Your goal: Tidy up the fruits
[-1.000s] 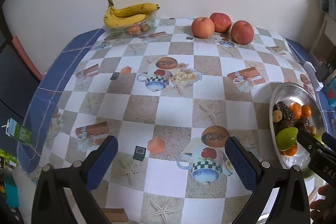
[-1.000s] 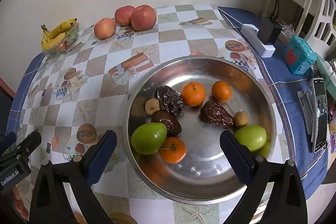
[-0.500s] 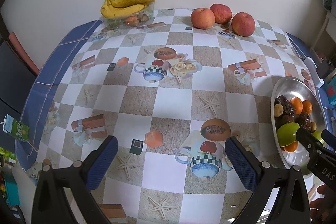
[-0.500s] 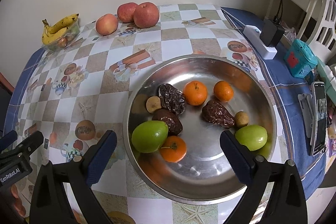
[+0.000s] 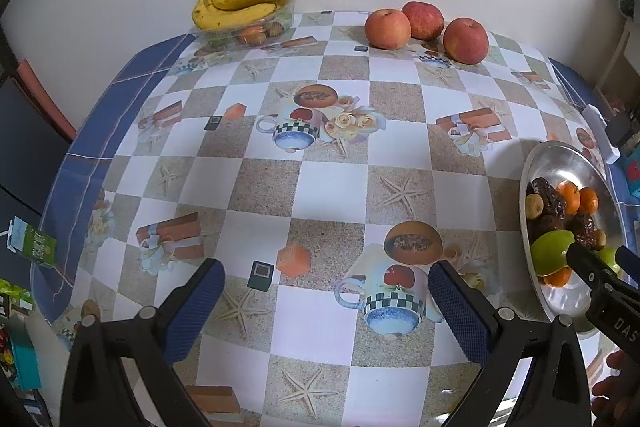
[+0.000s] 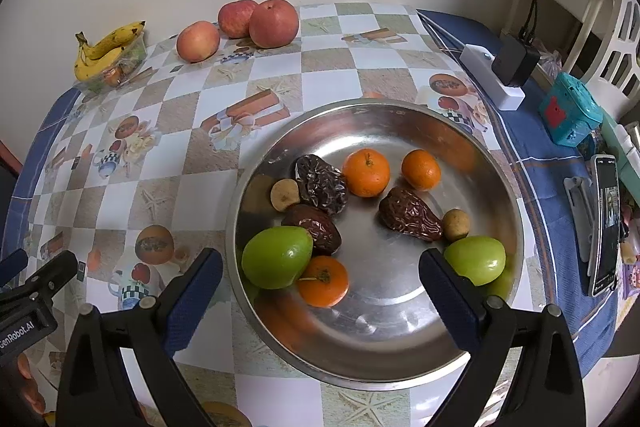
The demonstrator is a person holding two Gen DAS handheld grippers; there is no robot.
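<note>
Your right gripper (image 6: 320, 283) hangs with jaws spread wide and empty over the near part of the metal bowl (image 6: 400, 115), and your left gripper (image 5: 326, 301) is just as wide above the bare tablecloth (image 5: 328, 187). The fruit sits mixed in the bowl: the green apple (image 6: 276, 257) lies just ahead, touching an orange (image 6: 322, 281). The apple looks firm, smooth and likely slippery, so take it across its widest middle. The wrinkled dates (image 6: 410, 213) look soft; pinch gently.
</note>
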